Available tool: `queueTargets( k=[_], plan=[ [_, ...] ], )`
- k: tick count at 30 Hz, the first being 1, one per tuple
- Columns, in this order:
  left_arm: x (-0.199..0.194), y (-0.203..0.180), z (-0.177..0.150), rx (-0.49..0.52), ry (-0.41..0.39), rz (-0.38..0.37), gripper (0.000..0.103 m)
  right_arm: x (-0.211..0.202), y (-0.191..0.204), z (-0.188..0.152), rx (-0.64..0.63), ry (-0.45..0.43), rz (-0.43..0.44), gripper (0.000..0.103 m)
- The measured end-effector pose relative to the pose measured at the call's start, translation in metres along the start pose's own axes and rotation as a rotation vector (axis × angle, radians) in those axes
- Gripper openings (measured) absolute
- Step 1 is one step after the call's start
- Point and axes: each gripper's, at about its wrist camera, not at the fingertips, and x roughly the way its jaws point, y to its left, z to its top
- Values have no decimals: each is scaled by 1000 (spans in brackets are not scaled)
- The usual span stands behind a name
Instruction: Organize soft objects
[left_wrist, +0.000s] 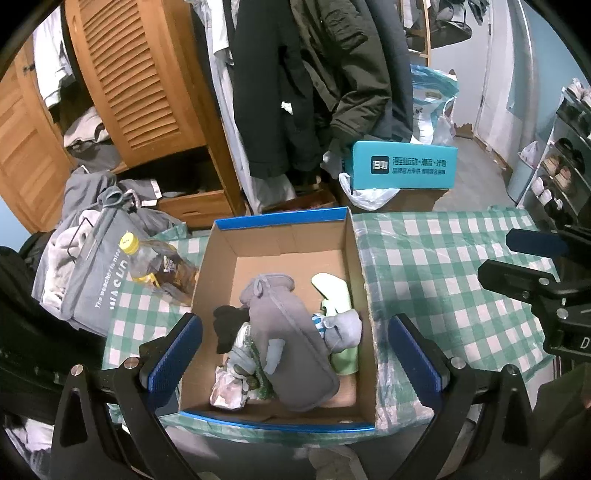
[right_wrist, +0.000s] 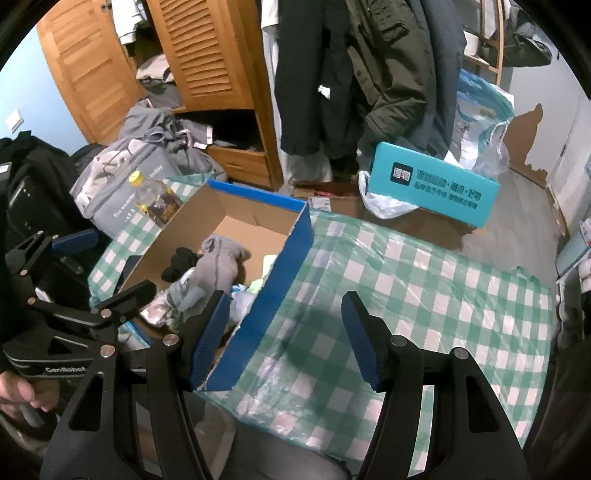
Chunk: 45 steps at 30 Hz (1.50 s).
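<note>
A blue-edged cardboard box (left_wrist: 284, 236) stands on the green checked tablecloth (left_wrist: 443, 266). Inside lie a long grey soft pouch (left_wrist: 291, 343), a black sock (left_wrist: 229, 328), a light grey sock (left_wrist: 345, 326), pale green cloth (left_wrist: 332, 291) and a patterned piece (left_wrist: 236, 384). My left gripper (left_wrist: 295, 354) is open and empty, held above the box's near end. My right gripper (right_wrist: 284, 339) is open and empty over the cloth beside the box's blue wall (right_wrist: 273, 299). The grey pouch (right_wrist: 218, 266) and black sock (right_wrist: 181, 262) also show in the right wrist view.
A bottle with a yellow cap (left_wrist: 159, 266) and a grey tote bag (left_wrist: 92, 280) sit left of the box. A teal box (left_wrist: 402, 166), plastic bags, hanging coats (left_wrist: 295, 92) and a wooden wardrobe (left_wrist: 140, 81) stand behind the table. A shoe rack (left_wrist: 565, 158) is at right.
</note>
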Motion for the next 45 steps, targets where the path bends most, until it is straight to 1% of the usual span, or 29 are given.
queueTargets(
  k=[21, 28, 33, 45],
  plan=[
    [1, -2, -4, 2, 12, -14, 101, 1, -1, -1, 2, 4, -2, 62],
    [0, -2, -4, 3, 13, -10, 101, 2, 0, -2, 3, 5, -2, 62],
    [0, -2, -2, 18, 11, 6, 101, 2, 0, -1, 3, 5, -2, 62],
    [-1, -3, -2, 23, 11, 7, 101, 2, 1, 0, 4, 5, -3, 62]
  ],
)
